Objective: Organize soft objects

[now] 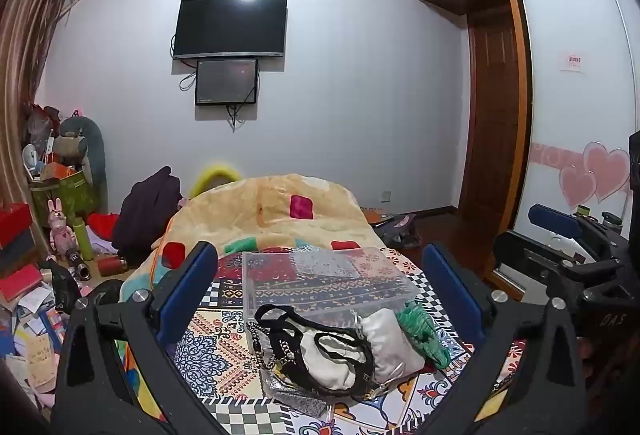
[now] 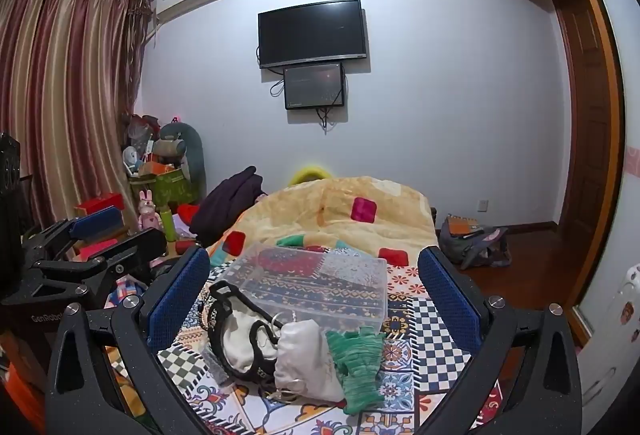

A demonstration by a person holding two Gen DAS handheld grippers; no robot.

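Both hand-held grippers (image 1: 320,283) (image 2: 314,287) wide open, empty-handed

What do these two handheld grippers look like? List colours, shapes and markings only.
The left gripper and right gripper match: speckled matte-black angular frames with triangular cutouts, round silver bolts at the joints, and flat rectangular fingers faced with textured blue pads. Seen from the other camera, each body carries pale lettering, only partly legible. No cables or sleeves show.

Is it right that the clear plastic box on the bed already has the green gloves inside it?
Not quite. The clear plastic box is on the bed, but the green gloves lie outside it, on the bedcover in front, beside the white pouch. The right wrist view shows this.
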